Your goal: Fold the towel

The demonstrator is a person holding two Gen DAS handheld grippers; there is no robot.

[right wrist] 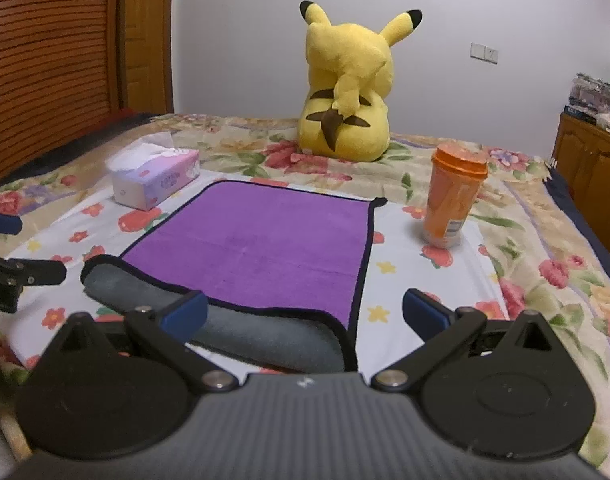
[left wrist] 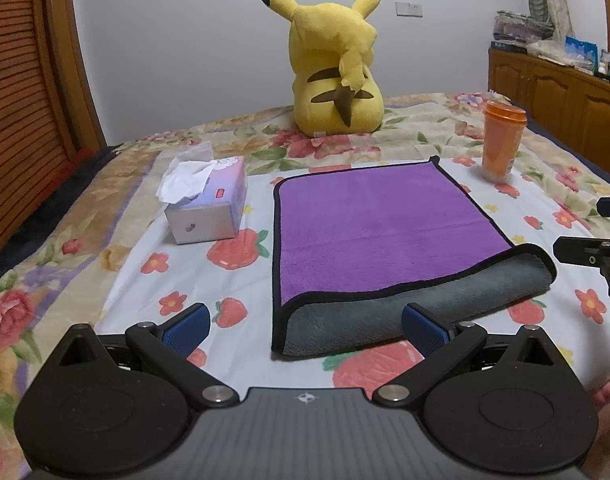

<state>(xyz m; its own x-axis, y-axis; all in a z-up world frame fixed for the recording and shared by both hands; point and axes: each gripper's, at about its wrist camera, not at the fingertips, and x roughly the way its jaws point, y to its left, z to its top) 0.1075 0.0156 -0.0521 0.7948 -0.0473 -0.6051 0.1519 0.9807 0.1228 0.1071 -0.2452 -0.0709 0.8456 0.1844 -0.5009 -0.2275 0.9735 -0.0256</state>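
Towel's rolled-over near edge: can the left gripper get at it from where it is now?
Probably yes. The left gripper is open with the towel edge right ahead between its fingers; the tissue box sits off to the side.

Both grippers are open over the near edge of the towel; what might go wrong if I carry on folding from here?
The towel's near edge is only loosely flipped, grey side up, with neither the left gripper nor the right gripper gripping it; it may flop back. The orange cup stands upright near the towel's far right corner; a sweep could tip it. The tissue box crowds the left.
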